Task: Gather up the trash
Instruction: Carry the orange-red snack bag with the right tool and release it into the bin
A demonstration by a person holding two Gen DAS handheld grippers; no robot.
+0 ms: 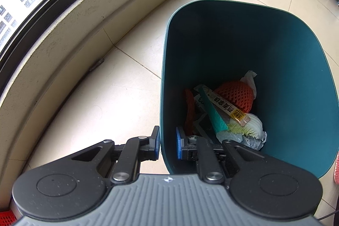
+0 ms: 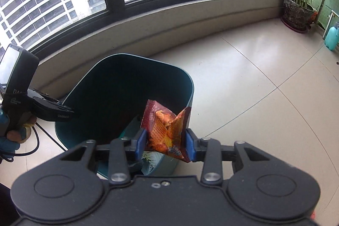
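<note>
Right wrist view: my right gripper (image 2: pixel 165 144) is clamped on a snack wrapper (image 2: pixel 166 130) over the bin (image 2: pixel 188 86), not yet dropped. My left gripper (image 1: pixel 167 145) pinches the bin's near wall; several scraps (image 1: pixel 224 111) already lie inside.

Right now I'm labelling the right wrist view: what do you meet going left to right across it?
Person's hand on the left tool → teal bin → snack wrapper in the right tool → potted plant → light blue bottle.
</note>
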